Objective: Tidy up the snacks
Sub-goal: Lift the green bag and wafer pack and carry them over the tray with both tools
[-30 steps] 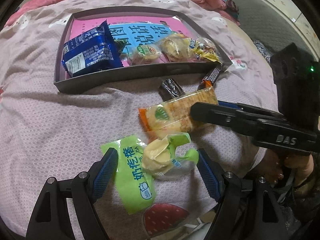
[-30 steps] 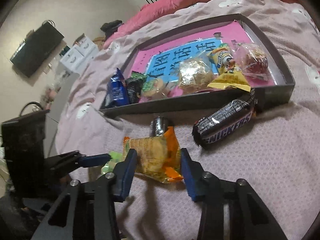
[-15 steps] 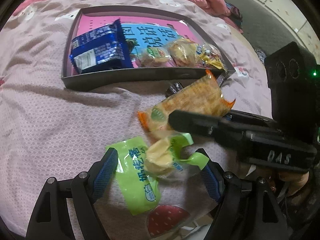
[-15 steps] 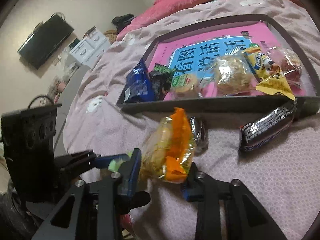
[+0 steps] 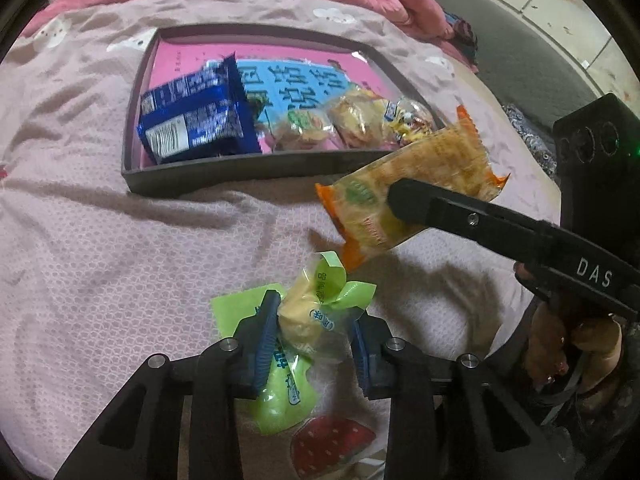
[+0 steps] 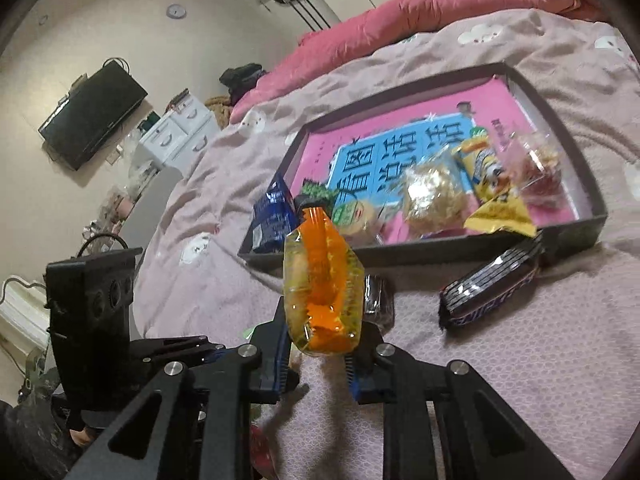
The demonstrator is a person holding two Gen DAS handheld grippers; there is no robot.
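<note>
My left gripper (image 5: 314,330) is closing on the green-wrapped pastry (image 5: 310,312), its blue pads now pinching the wrapper that a second ago lay loose between wide-open jaws; the packet's lower end still touches the bedspread (image 5: 120,260). My right gripper (image 6: 320,354) is closing too, tightening on the orange-edged cracker packet (image 6: 322,280), which was flat on the bed a second ago and now hangs lifted, tilted toward the tray (image 5: 224,170). So both loose snacks are in hand at once, and I judge the next step is carrying them over the near wall into the tray, where a blue packet (image 5: 196,120), clear-wrapped cakes and a yellow packet (image 6: 496,216) already lie.

Left outside are the Snickers bar (image 6: 488,288), leaning against the tray's wall, and a small dark wrapper (image 6: 378,294) just beside it.

Readable writing: green Chinese characters on my pastry's wrapper, large Chinese characters on the pink-and-blue book (image 6: 408,140) lining the tray, and "DAS" on the right gripper's arm.
</note>
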